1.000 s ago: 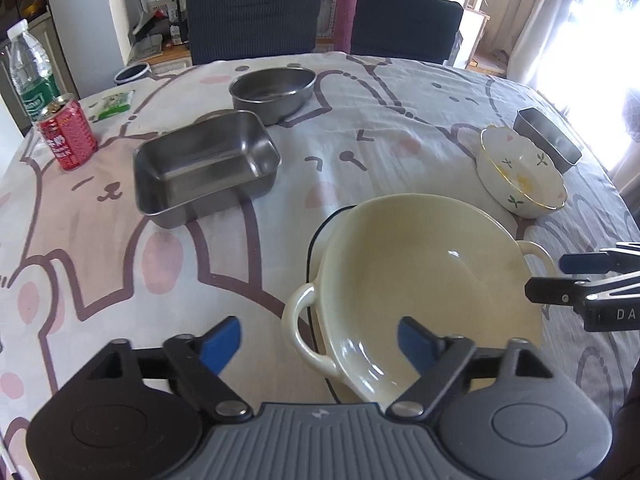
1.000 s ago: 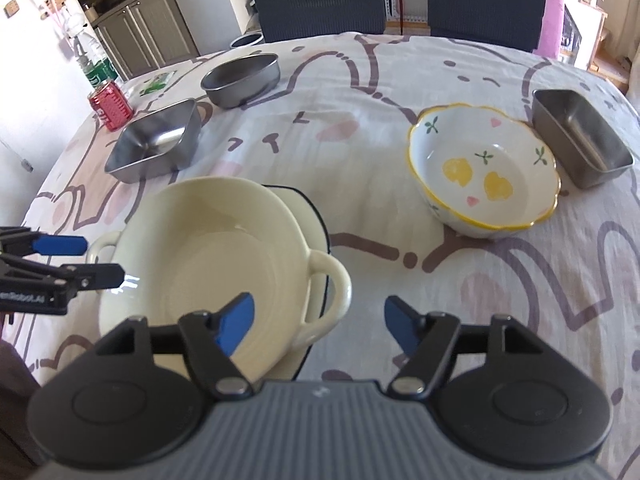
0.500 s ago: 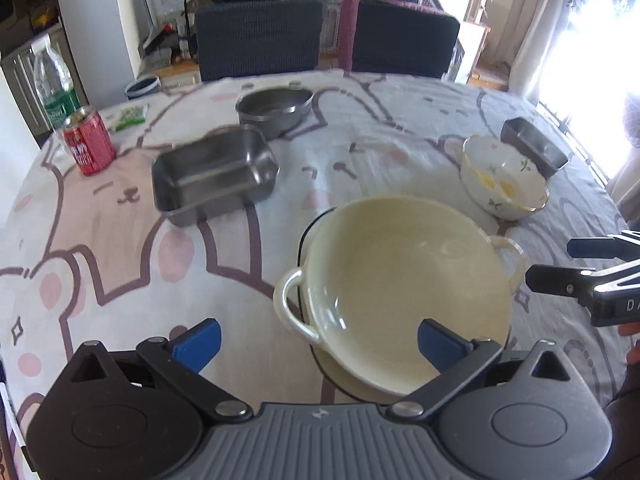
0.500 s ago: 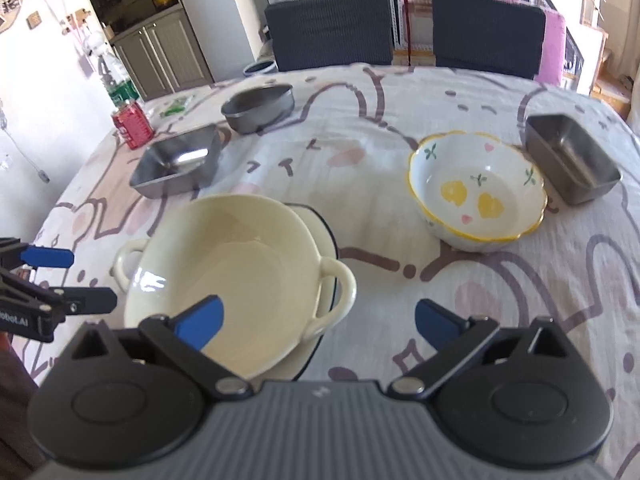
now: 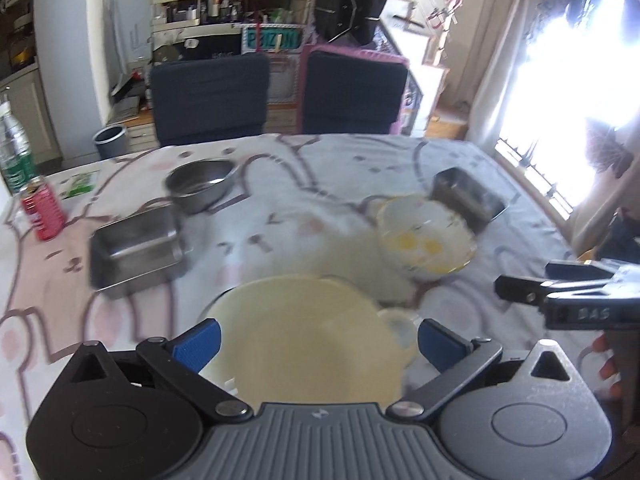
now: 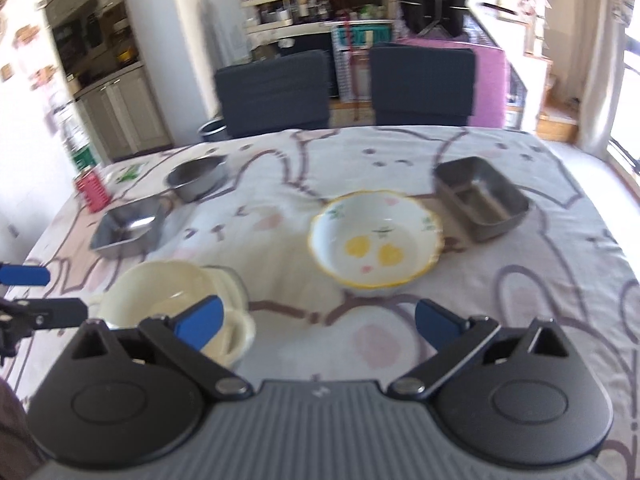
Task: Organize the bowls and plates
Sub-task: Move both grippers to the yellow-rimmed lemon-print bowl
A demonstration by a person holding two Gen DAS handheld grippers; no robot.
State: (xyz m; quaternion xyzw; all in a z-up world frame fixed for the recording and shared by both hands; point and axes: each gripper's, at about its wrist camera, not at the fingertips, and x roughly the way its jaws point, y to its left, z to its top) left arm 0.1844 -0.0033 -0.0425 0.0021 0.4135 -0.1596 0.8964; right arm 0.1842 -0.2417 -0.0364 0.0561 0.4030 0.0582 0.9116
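Observation:
A cream two-handled bowl (image 5: 304,332) (image 6: 160,296) rests on a dark-rimmed plate close to me. My left gripper (image 5: 318,344) hangs open above it, touching nothing. My right gripper (image 6: 318,324) is open too, over bare cloth right of the cream bowl. A white bowl with yellow hearts (image 6: 376,244) (image 5: 424,240) sits beyond it. Steel pieces stand around: a rectangular tray at left (image 5: 136,248) (image 6: 128,228), a round bowl behind it (image 5: 200,184) (image 6: 196,176), and a second tray at the far right (image 6: 480,196) (image 5: 468,196). The other gripper's fingers (image 5: 560,292) (image 6: 36,308) show at each view's edge.
A red can (image 5: 42,212) (image 6: 92,190) and a water bottle (image 5: 14,152) stand at the table's left edge. Two dark chairs (image 5: 212,96) (image 6: 420,84) are tucked in on the far side. The tablecloth (image 6: 540,280) has a cartoon print.
Both grippers opened wider, let go of the cream bowl's handles, and drew back and up. The bowl stays on the plate. Now both views are blurred by motion.

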